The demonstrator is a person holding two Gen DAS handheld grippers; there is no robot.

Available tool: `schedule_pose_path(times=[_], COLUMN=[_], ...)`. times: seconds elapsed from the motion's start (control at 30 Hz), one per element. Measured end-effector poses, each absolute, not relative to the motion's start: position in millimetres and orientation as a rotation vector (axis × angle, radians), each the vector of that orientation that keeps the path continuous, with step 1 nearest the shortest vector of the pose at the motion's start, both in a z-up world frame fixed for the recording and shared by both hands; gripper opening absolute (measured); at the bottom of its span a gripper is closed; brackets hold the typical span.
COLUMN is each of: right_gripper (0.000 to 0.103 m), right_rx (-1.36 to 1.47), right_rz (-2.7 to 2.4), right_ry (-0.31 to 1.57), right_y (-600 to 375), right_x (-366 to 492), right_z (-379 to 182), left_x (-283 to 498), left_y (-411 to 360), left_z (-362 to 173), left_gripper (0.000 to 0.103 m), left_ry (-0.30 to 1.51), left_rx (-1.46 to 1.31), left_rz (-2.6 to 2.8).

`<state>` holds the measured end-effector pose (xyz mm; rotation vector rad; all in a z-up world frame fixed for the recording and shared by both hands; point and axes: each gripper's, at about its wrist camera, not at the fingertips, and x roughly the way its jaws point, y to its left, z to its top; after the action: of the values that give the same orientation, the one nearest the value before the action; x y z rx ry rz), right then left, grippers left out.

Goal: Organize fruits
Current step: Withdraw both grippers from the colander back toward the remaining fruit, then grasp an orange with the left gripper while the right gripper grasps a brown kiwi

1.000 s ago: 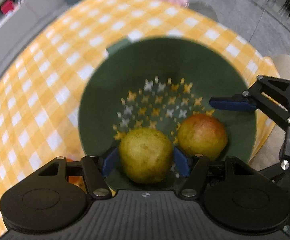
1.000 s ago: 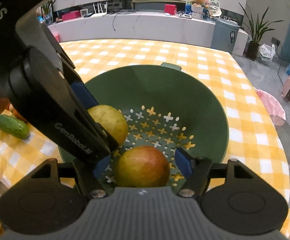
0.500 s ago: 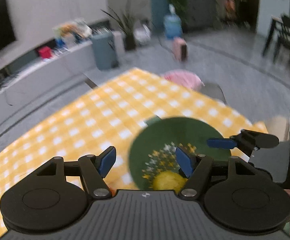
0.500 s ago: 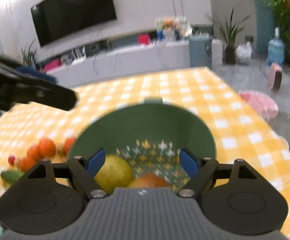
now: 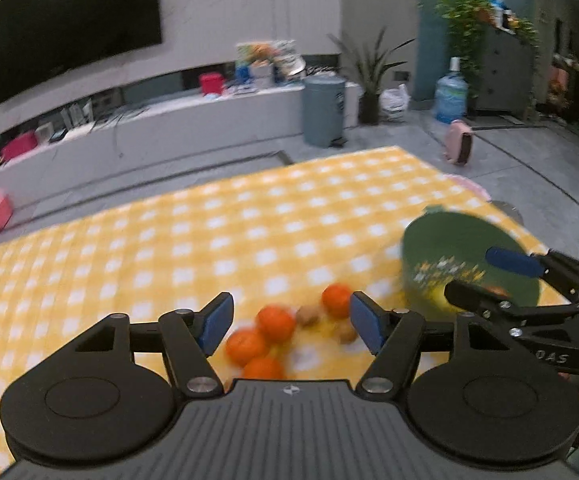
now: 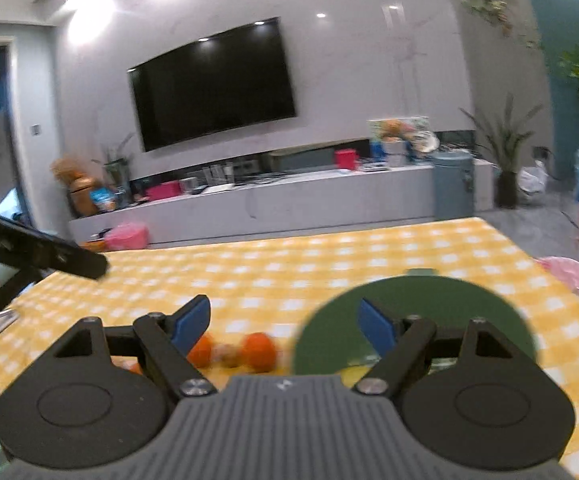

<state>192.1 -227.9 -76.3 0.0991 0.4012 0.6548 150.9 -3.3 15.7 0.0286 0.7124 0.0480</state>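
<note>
We hold our left claw [image 5: 291, 322] and right claw [image 6: 285, 326] spread wide and empty above the yellow-checked table [image 5: 209, 240]. A blurred cluster of oranges [image 5: 275, 324] lies just below the left claw, with the green colander [image 5: 449, 240] to its right.

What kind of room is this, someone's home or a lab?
Most likely a home living room. A big wall-mounted television hangs above a long low cabinet, potted plants stand nearby, and fruit lies on a table with a yellow checked tablecloth.
</note>
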Motion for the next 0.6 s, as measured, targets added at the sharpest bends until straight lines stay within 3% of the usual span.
schedule_pose_path(times=[0.13,0.33,0.6], right_gripper=[0.074,0.057,0.041], right_rx=[0.073,0.027,-0.071], right_rz=[0.689,0.689,0.635], right_ry=[0.405,0.505,0.558], right_y=[-200.3,-173.5,-147.9], right_x=[180.0,181.6,194.9], right_z=[-82.2,-106.4,-138.4], left_x=[128.8,117.2,134.2], left_y=[15.9,31.2,29.8], left_z=[1.7,-20.0,-51.3], left_gripper=[0.072,0.061,0.061], left_ry=[0.720,0.738,0.747], left_rx=[0.012,-0.040,-0.072], left_rz=[0.062,0.054,0.054])
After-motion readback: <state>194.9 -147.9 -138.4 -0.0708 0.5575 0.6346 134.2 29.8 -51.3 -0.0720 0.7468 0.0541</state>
